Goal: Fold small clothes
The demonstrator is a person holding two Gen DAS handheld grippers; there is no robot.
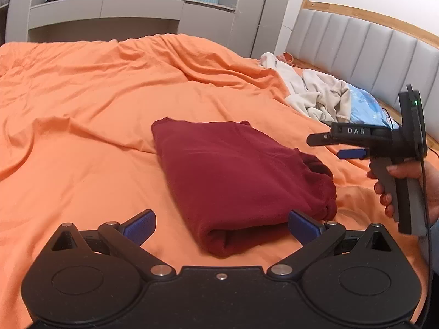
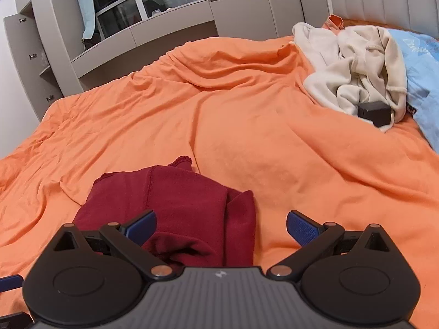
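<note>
Left gripper (image 1: 221, 226) jaws spread wide, empty, straddling near edge of one folded maroon garment (image 1: 236, 175). Right gripper (image 2: 221, 226) likewise agape, empty, above garment's right edge. Wide bare orange bedsheet (image 1: 82, 104) beyond garment. One cream heap (image 2: 354, 71) far right.

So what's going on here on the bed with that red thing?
A person is folding small clothes on a bed with an orange sheet, holding a two-finger gripper in each hand. The dark red garment lies folded into a compact bundle on the sheet. Both the left gripper and the right gripper hover near it with jaws open, gripping nothing. A crumpled cream garment lies unfolded near the headboard.
</note>
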